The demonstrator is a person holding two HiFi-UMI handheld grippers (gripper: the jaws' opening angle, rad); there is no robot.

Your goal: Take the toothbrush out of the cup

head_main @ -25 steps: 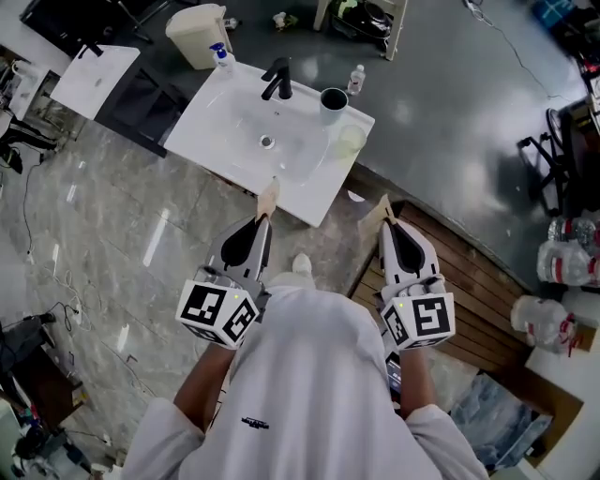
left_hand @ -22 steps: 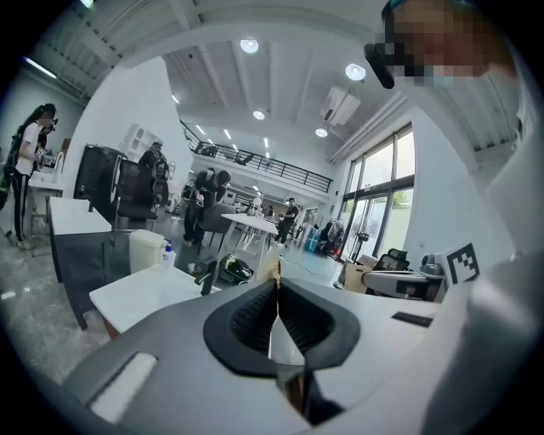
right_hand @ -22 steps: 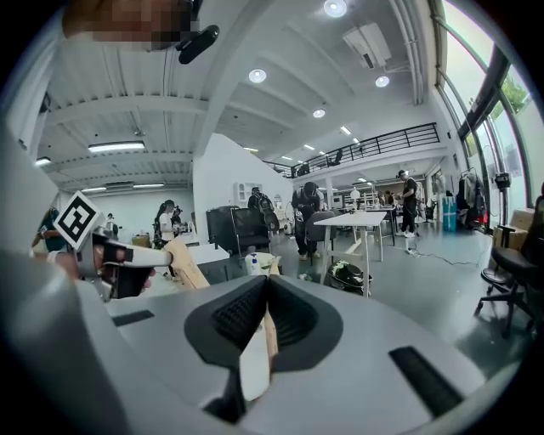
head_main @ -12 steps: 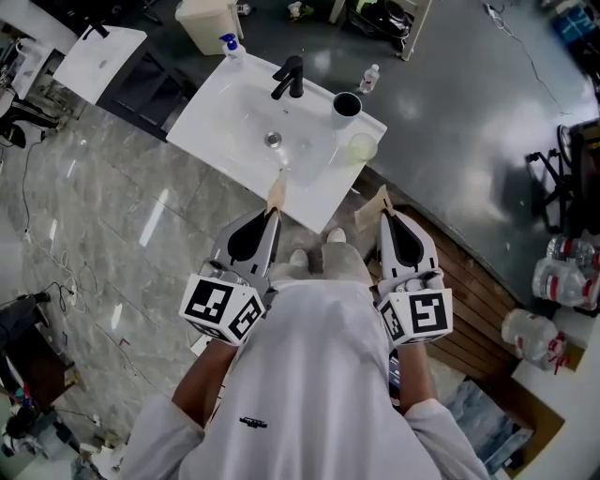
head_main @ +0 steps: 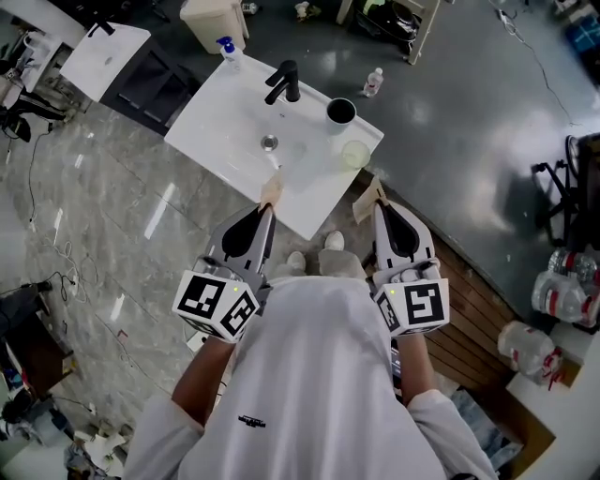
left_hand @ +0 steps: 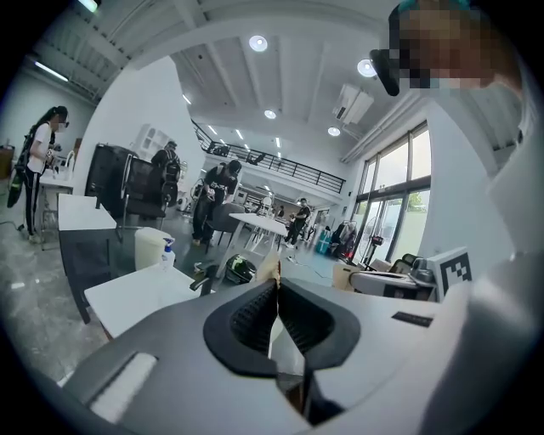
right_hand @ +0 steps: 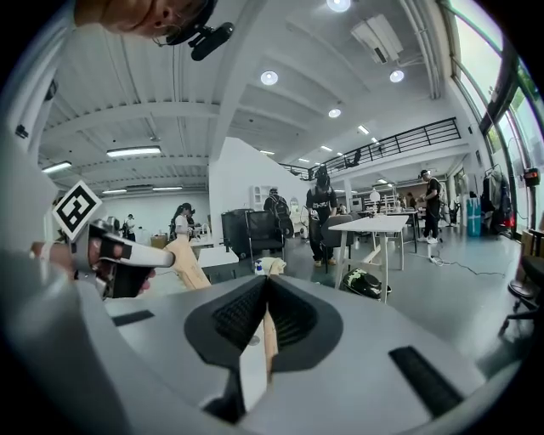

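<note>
A dark round cup (head_main: 340, 111) stands at the back right of a white washbasin top (head_main: 225, 112), to the right of the black tap (head_main: 281, 82). I cannot make out a toothbrush in it from here. A clear glass (head_main: 354, 152) sits nearer the front right corner. My left gripper (head_main: 271, 187) is shut and empty, its tips over the basin's front edge. My right gripper (head_main: 367, 195) is also shut and empty, just off the front right corner. In the gripper views both the left gripper (left_hand: 274, 270) and the right gripper (right_hand: 269, 273) show their jaws pressed together.
A blue-topped soap bottle (head_main: 228, 52) stands at the basin's back left, with a cream bin (head_main: 214, 21) behind it. A small bottle (head_main: 374, 82) sits on the dark floor beyond. Wooden decking (head_main: 469, 309) lies at the right. Several people stand in the hall (left_hand: 217, 200).
The person has stepped a little closer to the basin. Both grippers' tips now reach its front edge, and the right one has swung left toward the corner. Both stayed shut.
</note>
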